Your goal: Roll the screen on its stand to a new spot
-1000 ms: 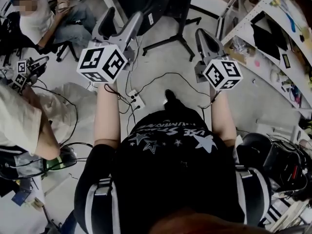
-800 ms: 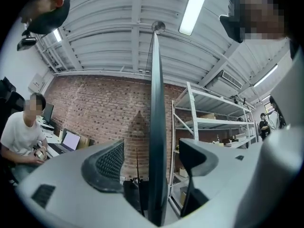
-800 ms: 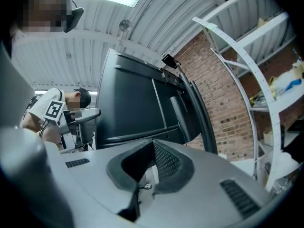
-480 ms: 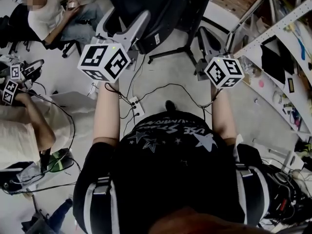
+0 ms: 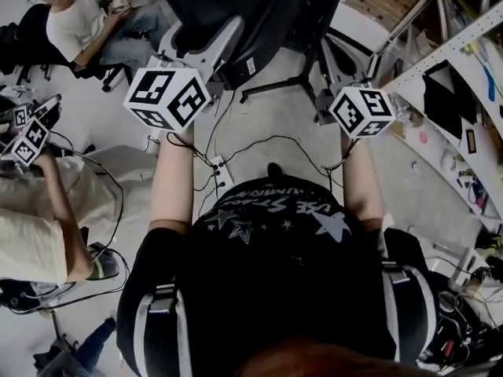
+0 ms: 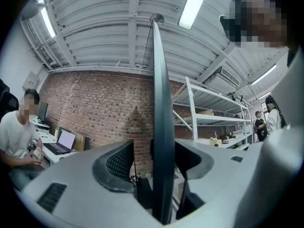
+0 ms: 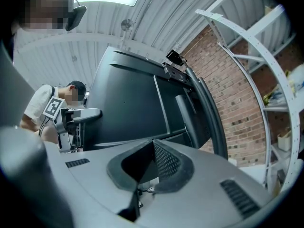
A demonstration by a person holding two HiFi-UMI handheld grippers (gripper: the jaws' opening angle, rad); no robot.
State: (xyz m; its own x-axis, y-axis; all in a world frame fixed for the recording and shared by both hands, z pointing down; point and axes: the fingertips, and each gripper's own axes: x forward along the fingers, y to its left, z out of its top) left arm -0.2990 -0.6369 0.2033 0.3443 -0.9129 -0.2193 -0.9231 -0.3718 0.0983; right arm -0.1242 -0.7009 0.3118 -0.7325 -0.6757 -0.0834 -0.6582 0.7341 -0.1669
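The big black screen (image 5: 236,6) stands on a dark wheeled stand (image 5: 275,85) at the top of the head view. My left gripper (image 5: 228,31) reaches up to the screen's near edge. In the left gripper view that thin edge (image 6: 162,103) runs upright between the jaws of the gripper (image 6: 154,156). The jaws are closing, and a gap still shows at the left pad (image 6: 118,163). My right gripper (image 5: 328,53) hangs at the screen's right side, apart from it. Its jaws (image 7: 151,148) are shut with nothing between them, facing the screen's back (image 7: 133,103).
A seated person (image 5: 78,30) is at the far left. Another person (image 5: 47,210) at the left holds marker-cube grippers (image 5: 31,136). Cables and a power strip (image 5: 220,170) lie on the floor. White shelving (image 5: 456,77) lines the right side, with a brick wall behind.
The screen has come nearer and fills more of the top of the head view. Both grippers have risen toward it, and the left gripper's tips now lie over its edge.
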